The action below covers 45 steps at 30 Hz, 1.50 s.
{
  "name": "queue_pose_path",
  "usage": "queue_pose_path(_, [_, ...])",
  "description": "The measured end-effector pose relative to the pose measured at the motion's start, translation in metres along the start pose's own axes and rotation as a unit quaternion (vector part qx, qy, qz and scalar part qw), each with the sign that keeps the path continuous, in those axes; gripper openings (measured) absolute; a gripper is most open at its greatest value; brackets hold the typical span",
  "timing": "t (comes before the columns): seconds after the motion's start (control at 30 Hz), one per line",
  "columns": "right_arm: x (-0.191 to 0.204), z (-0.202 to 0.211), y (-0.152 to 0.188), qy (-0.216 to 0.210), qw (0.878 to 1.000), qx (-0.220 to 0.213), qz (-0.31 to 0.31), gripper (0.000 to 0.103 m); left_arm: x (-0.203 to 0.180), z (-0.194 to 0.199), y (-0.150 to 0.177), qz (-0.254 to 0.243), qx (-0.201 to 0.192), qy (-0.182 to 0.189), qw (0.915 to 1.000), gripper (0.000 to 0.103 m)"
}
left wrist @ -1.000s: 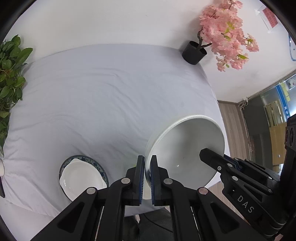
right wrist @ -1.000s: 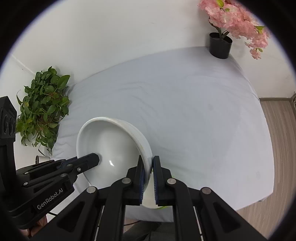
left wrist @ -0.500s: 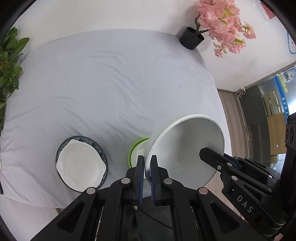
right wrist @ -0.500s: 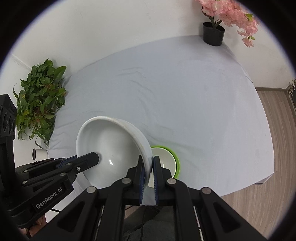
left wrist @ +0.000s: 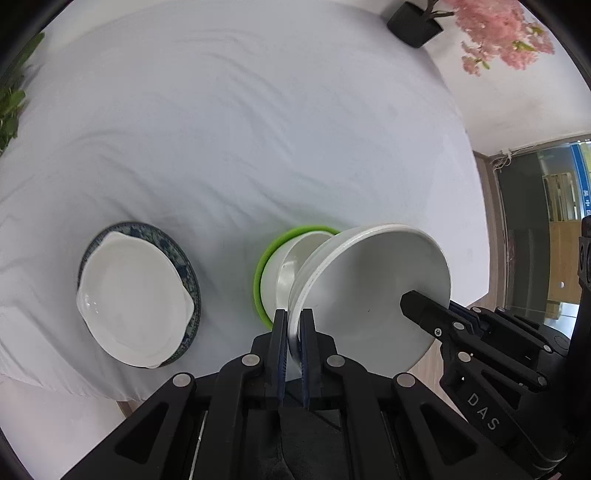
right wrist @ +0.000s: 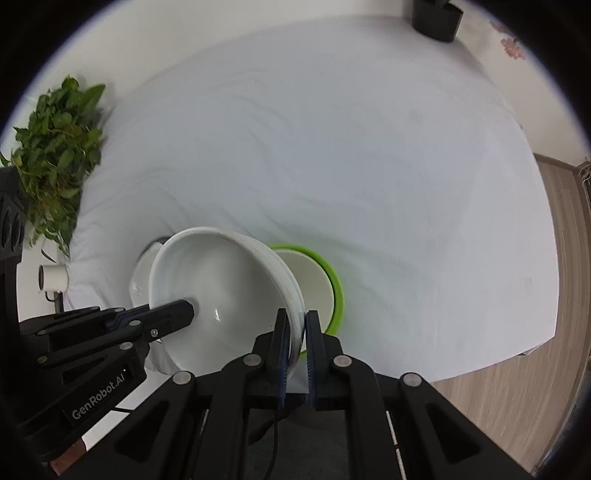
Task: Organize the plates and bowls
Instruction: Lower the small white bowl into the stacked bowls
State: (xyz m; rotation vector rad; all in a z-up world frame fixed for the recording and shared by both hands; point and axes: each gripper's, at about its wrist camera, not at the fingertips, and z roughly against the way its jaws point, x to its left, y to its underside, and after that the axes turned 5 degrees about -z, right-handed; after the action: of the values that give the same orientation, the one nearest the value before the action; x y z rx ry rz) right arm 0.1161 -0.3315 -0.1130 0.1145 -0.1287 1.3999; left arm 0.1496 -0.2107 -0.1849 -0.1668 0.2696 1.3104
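Both grippers hold one large white bowl (left wrist: 373, 291) by opposite sides of its rim, above the table's front edge. My left gripper (left wrist: 293, 325) is shut on the rim's left side; my right gripper (right wrist: 295, 325) is shut on the right side. The bowl also shows in the right wrist view (right wrist: 221, 295). Just behind and below it sits a green-rimmed bowl (left wrist: 273, 266) on the white cloth, also in the right wrist view (right wrist: 317, 288). A white eared dish (left wrist: 129, 299) rests on a blue patterned plate (left wrist: 188, 273) at the left.
The white tablecloth (left wrist: 240, 129) covers a round table. A black pot with pink flowers (left wrist: 413, 18) stands at the far right edge. A green leafy plant (right wrist: 55, 147) stands at the left. Wooden floor (right wrist: 517, 406) lies beyond the table's front right edge.
Both grippers have carried the large white bowl forward over the table and lower. The green-rimmed bowl has come into view beneath and behind it; the plates look nearer.
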Motion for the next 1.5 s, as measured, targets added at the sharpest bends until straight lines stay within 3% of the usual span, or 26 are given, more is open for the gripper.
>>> queue_pose_path(0.3, [-0.010, -0.052, -0.004, 0.005, 0.998, 0.061, -0.002, 0.008, 0.022, -0.055, 0.000, 0.033, 0.032, 0.015, 0.9988, 0.002])
queue_pose_path(0.7, [-0.010, -0.064, -0.010, 0.018, 0.998, 0.068, -0.002, 0.008, 0.032, -0.077, -0.003, 0.042, 0.040, 0.026, 0.9980, 0.003])
queue_pose_path(0.83, [-0.012, -0.064, -0.014, 0.023, 0.998, 0.064, -0.008, 0.008, 0.033, -0.082, -0.002, 0.041, 0.047, 0.019, 0.9979, 0.010])
queue_pose_path(0.93, [-0.014, -0.064, -0.016, 0.023, 0.998, 0.060, -0.009, 0.007, 0.032, -0.084, 0.000, 0.044, 0.038, 0.039, 0.9975, 0.013])
queue_pose_path(1.33, [-0.027, -0.063, -0.016, 0.004, 0.999, 0.051, 0.004, 0.007, 0.042, -0.062, 0.008, 0.048, 0.002, 0.026, 0.9985, 0.013])
queue_pose_path(1.5, [-0.030, -0.069, -0.013, -0.011, 0.998, 0.066, 0.006, 0.007, 0.047, -0.049, 0.006, 0.055, -0.018, 0.022, 0.9981, 0.013])
